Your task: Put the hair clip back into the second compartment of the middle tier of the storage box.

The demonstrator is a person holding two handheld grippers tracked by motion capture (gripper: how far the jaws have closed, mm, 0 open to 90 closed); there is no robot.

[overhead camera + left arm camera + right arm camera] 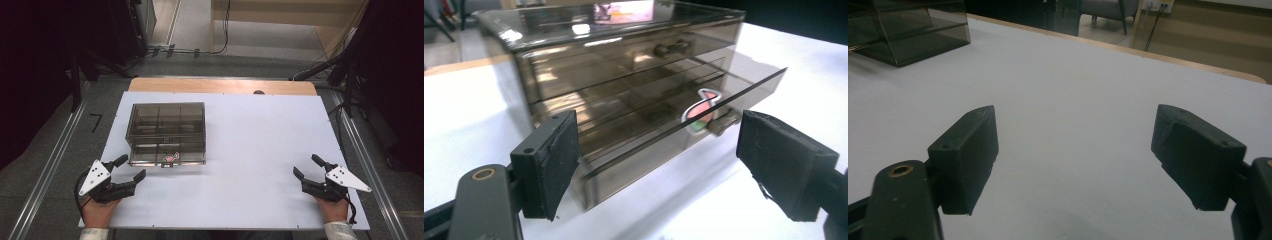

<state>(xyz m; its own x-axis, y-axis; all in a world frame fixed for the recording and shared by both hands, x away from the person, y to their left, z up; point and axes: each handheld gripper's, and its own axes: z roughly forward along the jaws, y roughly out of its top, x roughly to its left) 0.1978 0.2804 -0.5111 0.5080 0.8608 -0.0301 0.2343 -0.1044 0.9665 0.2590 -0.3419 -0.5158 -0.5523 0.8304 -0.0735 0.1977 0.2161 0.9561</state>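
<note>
Smoky brown see-through plastic makes up the little drawer box [166,133], which sits on the white table top [250,150]. In the high view the box is at about 10 o'clock from the middle of the table. You can see straight through its lid to the walls inside, which split it into small rooms. The left gripper view shows two drawers [624,65] stacked one over the other, each with a small knob [671,47] on its front. The bottom drawer is pulled out a little way. A pink, white and green sticker [701,107] is on the front of that bottom drawer, right next to its knob. The shiny top of the box catches the light.

The left gripper [126,168] is at about 8 o'clock on the table, just beside the box's front corner. It is held in the person's left hand [97,210]. Its two black jaws are spread wide and hold nothing. In the left gripper view the box sits close in front of the jaws, but they do not touch it.

The right gripper [307,166] is at about 4 o'clock, well apart from the box. The person's right hand [334,207] holds it. Its jaws are wide apart too, with nothing between them but bare white table. In the right gripper view the box [908,30] shows far off at 11 o'clock.
</note>
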